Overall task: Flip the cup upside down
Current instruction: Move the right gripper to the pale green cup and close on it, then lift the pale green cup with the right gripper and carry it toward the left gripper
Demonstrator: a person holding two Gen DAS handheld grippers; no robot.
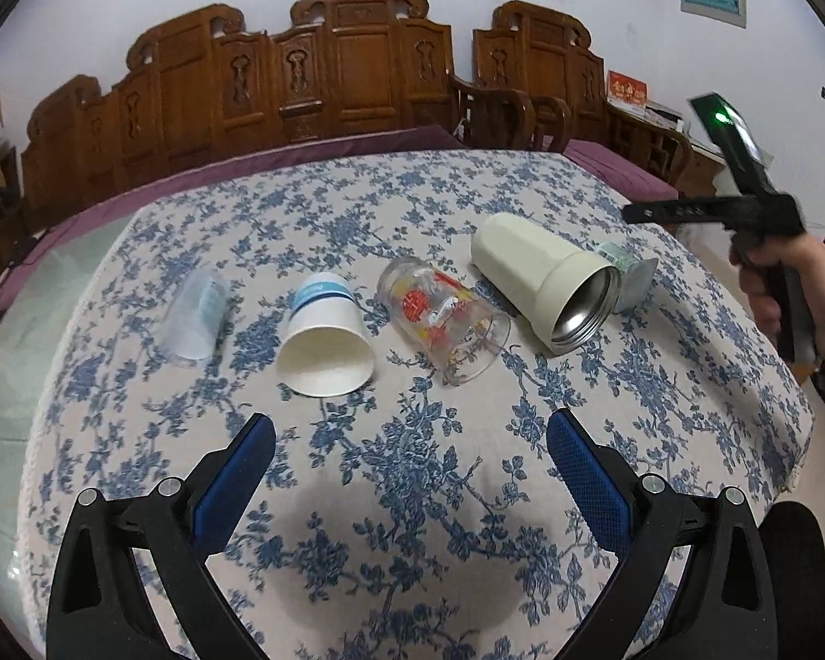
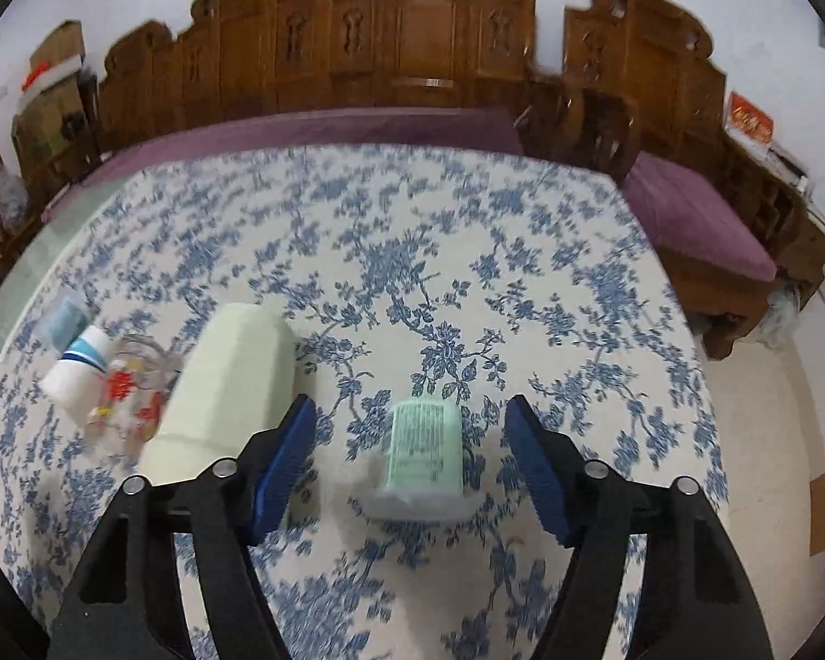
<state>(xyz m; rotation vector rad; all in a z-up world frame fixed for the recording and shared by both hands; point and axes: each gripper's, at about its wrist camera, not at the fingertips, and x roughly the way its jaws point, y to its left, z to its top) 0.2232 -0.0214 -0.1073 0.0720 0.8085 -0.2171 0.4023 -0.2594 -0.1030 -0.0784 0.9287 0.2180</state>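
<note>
Several cups lie on their sides in a row on the floral tablecloth [image 1: 412,495]. From left: a clear plastic cup [image 1: 195,311], a white paper cup with blue bands [image 1: 326,338], a printed glass [image 1: 444,319], a cream steel tumbler [image 1: 544,280], and a small green-labelled cup [image 1: 630,275]. My left gripper [image 1: 411,443] is open and empty, in front of the paper cup and the glass. My right gripper [image 2: 411,440] is open, its fingers either side of the small green-labelled cup [image 2: 423,456] without touching it. The tumbler [image 2: 228,390] lies just to its left.
A carved wooden bench with purple cushions [image 1: 324,148] runs behind the table. A purple-cushioned seat [image 2: 693,220] stands at the right. The table's right edge [image 2: 709,385] drops to a pale floor. The right hand-held gripper [image 1: 742,209] shows at the left wrist view's right edge.
</note>
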